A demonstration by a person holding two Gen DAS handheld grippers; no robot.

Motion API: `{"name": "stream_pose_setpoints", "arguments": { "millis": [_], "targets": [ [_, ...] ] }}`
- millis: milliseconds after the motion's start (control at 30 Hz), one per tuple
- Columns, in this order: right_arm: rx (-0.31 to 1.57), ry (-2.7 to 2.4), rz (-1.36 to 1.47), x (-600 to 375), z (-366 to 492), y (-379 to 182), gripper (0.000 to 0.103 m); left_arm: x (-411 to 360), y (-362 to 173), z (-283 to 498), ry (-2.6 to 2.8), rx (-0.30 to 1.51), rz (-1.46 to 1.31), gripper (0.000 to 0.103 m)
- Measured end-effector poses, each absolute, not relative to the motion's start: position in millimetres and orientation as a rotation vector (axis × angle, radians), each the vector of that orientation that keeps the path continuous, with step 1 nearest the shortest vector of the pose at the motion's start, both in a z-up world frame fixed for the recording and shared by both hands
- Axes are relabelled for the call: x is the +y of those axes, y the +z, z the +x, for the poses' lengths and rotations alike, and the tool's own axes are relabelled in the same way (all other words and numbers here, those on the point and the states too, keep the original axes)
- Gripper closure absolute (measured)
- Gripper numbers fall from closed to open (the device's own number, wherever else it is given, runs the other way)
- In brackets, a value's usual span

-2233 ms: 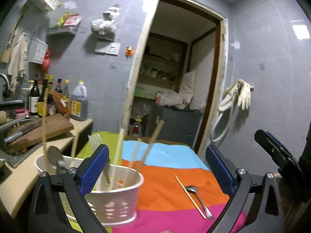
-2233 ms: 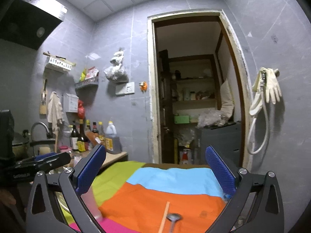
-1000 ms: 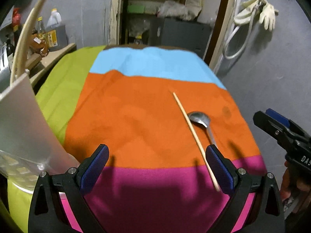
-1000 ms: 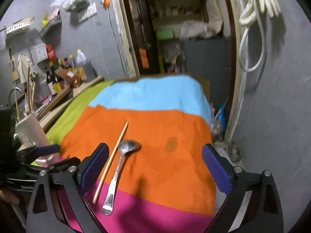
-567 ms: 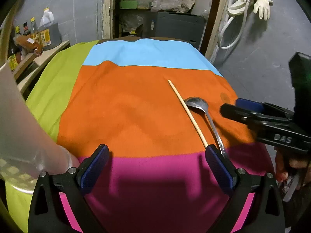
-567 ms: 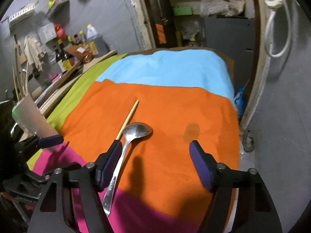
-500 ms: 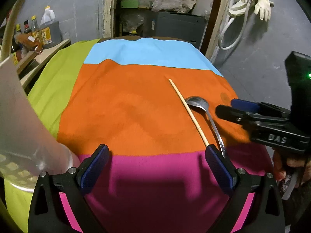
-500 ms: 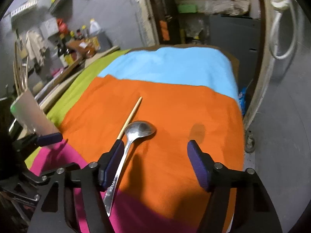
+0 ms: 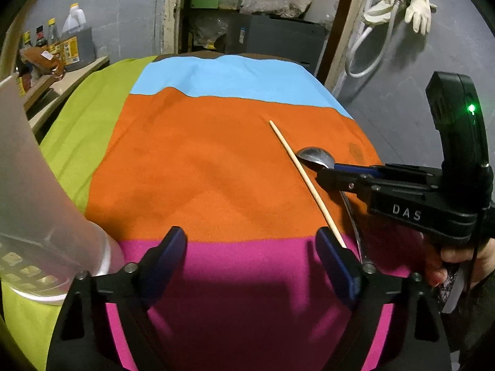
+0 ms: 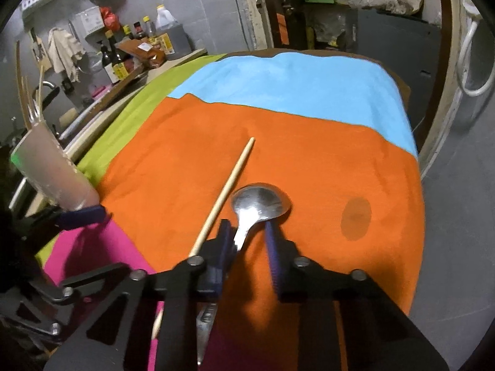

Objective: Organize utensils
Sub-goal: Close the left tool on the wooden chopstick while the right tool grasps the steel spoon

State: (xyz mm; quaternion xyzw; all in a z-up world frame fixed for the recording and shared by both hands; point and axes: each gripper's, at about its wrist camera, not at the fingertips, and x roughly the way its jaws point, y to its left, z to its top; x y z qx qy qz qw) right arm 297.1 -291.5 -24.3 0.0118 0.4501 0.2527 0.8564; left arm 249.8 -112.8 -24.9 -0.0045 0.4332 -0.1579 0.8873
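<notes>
A metal spoon (image 10: 260, 202) and a wooden chopstick (image 10: 227, 187) lie side by side on the orange band of the striped cloth (image 10: 309, 160). My right gripper (image 10: 247, 235) is down at the cloth with its jaws narrowed around the spoon's neck, a small gap still showing beside it. The spoon (image 9: 315, 156) and chopstick (image 9: 301, 173) also show in the left wrist view, with the right gripper (image 9: 328, 174) over the spoon. My left gripper (image 9: 252, 253) is open and empty above the pink band. The white utensil holder (image 9: 34, 204) stands at its left.
The utensil holder (image 10: 51, 167) holds several chopsticks and a fork. A counter with bottles (image 10: 114, 58) and a cutting board runs along the left. A doorway with shelves (image 9: 247, 6) lies beyond the table's far end. Gloves and a hose (image 9: 402, 3) hang on the right wall.
My right gripper has dropped to the spoon and narrowed its jaws around the neck. My left gripper has stayed open and almost still. Spoon and chopstick have not moved.
</notes>
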Motion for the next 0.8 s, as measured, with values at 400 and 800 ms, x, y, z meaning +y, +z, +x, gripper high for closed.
{"name": "stream_pose_setpoints", "arguments": {
  "millis": [400,800],
  "targets": [
    [0.904,0.395,0.061,-325,292,-21,0.097,-125,-21,256,-0.39,0.899,-0.039,0.035],
    [0.907,0.385,0.13,-340,293,-23,0.097,-149,-26,321,-0.455,1.015,-0.113,0.081]
  ]
}}
